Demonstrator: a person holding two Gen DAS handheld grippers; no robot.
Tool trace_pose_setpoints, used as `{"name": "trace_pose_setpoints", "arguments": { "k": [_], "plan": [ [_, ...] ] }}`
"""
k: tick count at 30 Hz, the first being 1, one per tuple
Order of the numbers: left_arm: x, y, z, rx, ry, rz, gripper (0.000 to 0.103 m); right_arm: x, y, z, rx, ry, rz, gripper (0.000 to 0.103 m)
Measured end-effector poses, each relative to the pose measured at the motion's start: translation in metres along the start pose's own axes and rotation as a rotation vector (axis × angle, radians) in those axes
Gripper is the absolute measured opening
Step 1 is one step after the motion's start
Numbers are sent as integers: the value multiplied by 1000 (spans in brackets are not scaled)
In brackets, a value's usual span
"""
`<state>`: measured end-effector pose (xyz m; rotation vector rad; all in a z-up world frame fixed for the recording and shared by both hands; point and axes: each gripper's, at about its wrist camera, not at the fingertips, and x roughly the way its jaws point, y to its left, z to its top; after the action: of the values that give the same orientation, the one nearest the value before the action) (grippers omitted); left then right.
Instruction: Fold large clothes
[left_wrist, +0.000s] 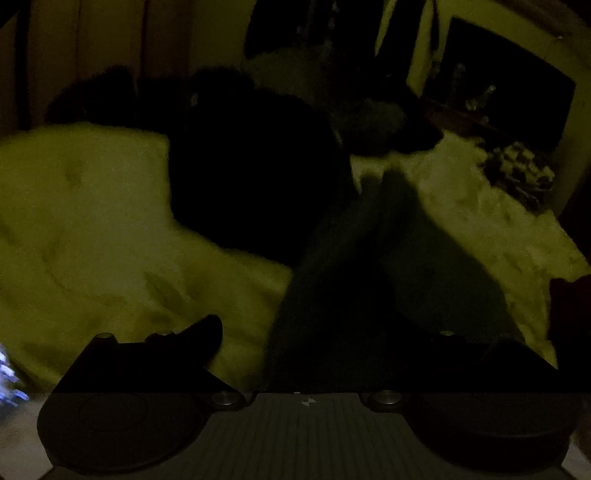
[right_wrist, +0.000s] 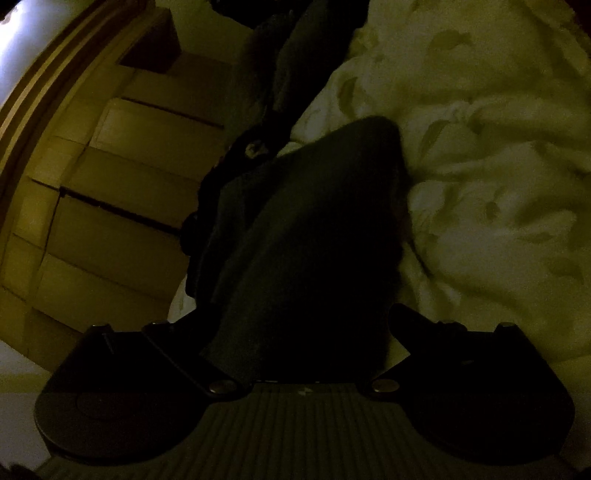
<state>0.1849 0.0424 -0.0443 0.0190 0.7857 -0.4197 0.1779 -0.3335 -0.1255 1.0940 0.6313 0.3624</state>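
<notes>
The room is very dim. In the left wrist view a dark garment (left_wrist: 258, 177) lies on a pale bedspread (left_wrist: 92, 221), and a fold of it (left_wrist: 369, 288) runs toward me between the jaws of my left gripper (left_wrist: 347, 332). The jaws stand wide apart; the left finger (left_wrist: 199, 332) shows and the right one is covered by the cloth. In the right wrist view the same dark garment (right_wrist: 314, 240) fills the gap of my right gripper (right_wrist: 291, 325), whose fingers (right_wrist: 406, 321) stand wide on either side. Whether either gripper pinches the cloth is hidden.
A leaf-patterned, rumpled bedspread (right_wrist: 480, 166) covers the bed. Pale wooden drawers or panels (right_wrist: 110, 184) stand left of the bed edge in the right wrist view. A dark screen or frame (left_wrist: 498, 81) and a patterned bundle (left_wrist: 517, 173) sit at the far right.
</notes>
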Motion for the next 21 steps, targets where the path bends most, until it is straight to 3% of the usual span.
{"name": "trace_pose_setpoints", "arguments": {
  "k": [2, 6, 10, 21],
  "plan": [
    [10, 2, -2, -26, 3, -69, 103, 5, -3, 0, 6, 9, 14, 100],
    [29, 4, -5, -63, 15, -88, 103, 20, -13, 2, 27, 21, 34, 100],
    [40, 11, -13, -131, 45, -166, 103, 44, -19, 3, 13, 76, 15, 100],
    [53, 0, -19, -91, 43, -113, 103, 85, -36, 2, 67, 78, 82, 99]
  ]
}}
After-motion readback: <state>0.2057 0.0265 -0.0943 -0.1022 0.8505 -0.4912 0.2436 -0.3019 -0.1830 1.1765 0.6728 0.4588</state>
